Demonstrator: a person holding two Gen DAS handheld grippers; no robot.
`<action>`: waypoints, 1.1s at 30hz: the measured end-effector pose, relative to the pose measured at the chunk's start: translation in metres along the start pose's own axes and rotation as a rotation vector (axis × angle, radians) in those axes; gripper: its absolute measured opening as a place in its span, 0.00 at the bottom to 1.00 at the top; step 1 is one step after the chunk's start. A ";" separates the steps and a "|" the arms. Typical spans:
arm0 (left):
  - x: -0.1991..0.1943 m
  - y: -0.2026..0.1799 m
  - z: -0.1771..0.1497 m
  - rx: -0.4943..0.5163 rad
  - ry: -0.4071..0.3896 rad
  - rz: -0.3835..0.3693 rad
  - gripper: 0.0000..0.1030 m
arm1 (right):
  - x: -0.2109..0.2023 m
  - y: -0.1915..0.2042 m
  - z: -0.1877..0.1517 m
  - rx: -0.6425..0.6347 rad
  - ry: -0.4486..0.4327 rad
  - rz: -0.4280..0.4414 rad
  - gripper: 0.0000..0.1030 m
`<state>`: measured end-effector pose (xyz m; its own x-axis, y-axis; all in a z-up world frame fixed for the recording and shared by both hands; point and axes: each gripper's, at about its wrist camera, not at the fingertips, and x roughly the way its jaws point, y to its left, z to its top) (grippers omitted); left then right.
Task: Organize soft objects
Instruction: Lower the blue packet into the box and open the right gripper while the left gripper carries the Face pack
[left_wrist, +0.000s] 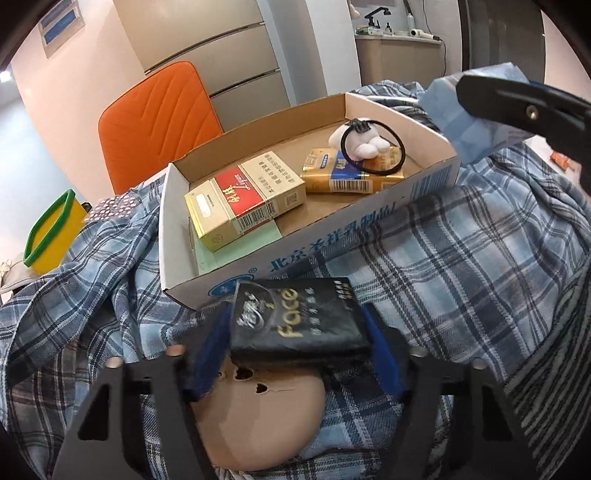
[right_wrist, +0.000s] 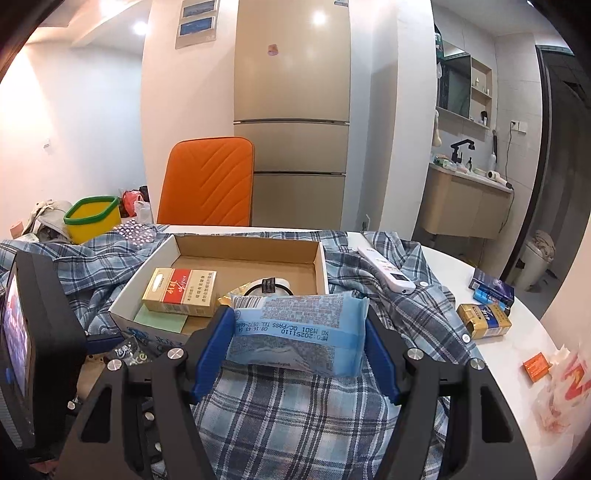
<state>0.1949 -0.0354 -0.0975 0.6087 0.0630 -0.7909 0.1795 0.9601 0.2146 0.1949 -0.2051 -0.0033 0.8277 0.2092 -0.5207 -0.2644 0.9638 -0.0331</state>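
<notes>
The left hand-held gripper (left_wrist: 295, 354) clamps a black tissue pack (left_wrist: 299, 325) just short of the cardboard box (left_wrist: 424, 192), while in the right view the right hand-held gripper (right_wrist: 299, 339) grips a blue tissue pack (right_wrist: 299, 332) near the box's front wall, so each should probably clear the rim before releasing.

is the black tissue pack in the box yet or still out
Out: the left claw holds the black tissue pack before the box.

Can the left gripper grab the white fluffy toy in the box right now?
Probably not yet. The left gripper is already shut on a black tissue pack, so its fingers are full. The white plush toy lies open in the cardboard box, under a black hair tie.
</notes>
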 end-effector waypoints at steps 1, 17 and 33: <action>0.001 0.002 -0.001 -0.002 -0.004 -0.003 0.62 | 0.000 0.000 0.000 0.001 0.000 0.000 0.68; -0.087 0.028 -0.015 -0.141 -0.480 -0.025 0.61 | -0.006 -0.003 0.000 0.024 -0.045 0.034 0.68; -0.143 0.047 -0.030 -0.289 -0.717 0.043 0.61 | -0.037 -0.001 0.002 0.018 -0.202 0.078 0.68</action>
<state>0.0934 0.0093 0.0086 0.9798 0.0051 -0.1999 -0.0051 1.0000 0.0007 0.1657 -0.2131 0.0176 0.8879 0.3105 -0.3394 -0.3243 0.9458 0.0167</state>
